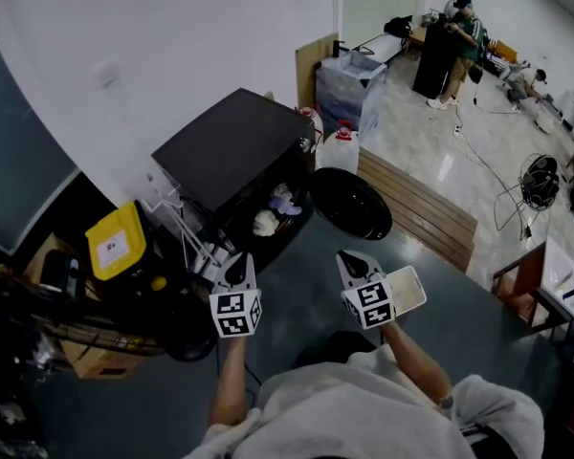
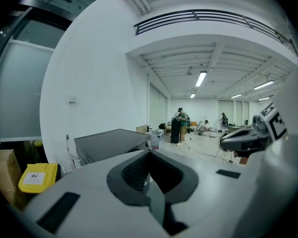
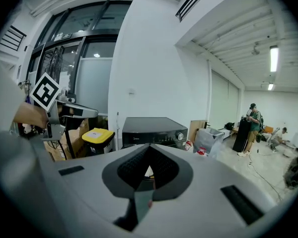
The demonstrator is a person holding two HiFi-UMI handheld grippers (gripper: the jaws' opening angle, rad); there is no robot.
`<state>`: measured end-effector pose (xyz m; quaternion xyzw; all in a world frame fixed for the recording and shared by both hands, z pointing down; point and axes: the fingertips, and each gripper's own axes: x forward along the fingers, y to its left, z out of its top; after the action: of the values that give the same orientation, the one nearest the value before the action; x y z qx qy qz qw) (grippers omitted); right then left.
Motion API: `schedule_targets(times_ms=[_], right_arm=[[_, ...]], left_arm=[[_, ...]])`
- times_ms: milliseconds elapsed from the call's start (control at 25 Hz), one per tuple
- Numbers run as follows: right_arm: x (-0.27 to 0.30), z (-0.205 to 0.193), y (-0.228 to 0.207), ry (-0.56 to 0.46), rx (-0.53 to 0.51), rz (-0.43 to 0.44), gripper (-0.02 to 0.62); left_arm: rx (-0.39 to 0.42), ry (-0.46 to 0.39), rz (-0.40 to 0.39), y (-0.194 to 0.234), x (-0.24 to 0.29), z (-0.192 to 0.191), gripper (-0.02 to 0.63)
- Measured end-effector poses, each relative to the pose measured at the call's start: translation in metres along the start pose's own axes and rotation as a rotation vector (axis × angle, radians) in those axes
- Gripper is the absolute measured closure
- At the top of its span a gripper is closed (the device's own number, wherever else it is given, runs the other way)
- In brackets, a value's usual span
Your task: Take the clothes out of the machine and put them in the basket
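Observation:
A black washing machine (image 1: 231, 148) stands against the white wall, its round door (image 1: 350, 204) swung open to the right. Inside the drum lie a white garment (image 1: 266, 222) and a purple one (image 1: 284, 199). My left gripper (image 1: 237, 270) and right gripper (image 1: 355, 265) hover side by side in front of the opening, both shut with nothing in them. A white perforated basket (image 1: 410, 290) sits on the floor just right of the right gripper, partly hidden by it. The left gripper view has the left gripper (image 2: 149, 151) pointing past the machine (image 2: 109, 143). The right gripper (image 3: 150, 147) faces the machine (image 3: 151, 128).
A yellow-lidded bin (image 1: 115, 242) and a white rack (image 1: 177, 220) stand left of the machine, with cardboard boxes (image 1: 86, 357) nearer. White jugs (image 1: 340, 146), a clear plastic tub (image 1: 352, 79) and a wooden pallet (image 1: 421, 204) lie to its right. A fan (image 1: 539, 182) and people (image 1: 456, 51) are far off.

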<state>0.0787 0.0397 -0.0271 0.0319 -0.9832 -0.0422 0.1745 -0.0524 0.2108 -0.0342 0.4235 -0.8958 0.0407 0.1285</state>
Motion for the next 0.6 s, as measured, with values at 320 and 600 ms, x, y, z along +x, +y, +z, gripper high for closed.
schedule_targets(times_ms=[320,600], right_arm=[[0.048,-0.001,-0.021,0.023,-0.006,0.022,0.572],[0.121,-0.001,-0.044,0.039,0.018,0.059,0.572]], left_arm=[[-0.004,0.039,0.012,0.019,0.044,-0.008,0.588],[-0.016,0.073,0.044,0.045,0.105,-0.011,0.588]])
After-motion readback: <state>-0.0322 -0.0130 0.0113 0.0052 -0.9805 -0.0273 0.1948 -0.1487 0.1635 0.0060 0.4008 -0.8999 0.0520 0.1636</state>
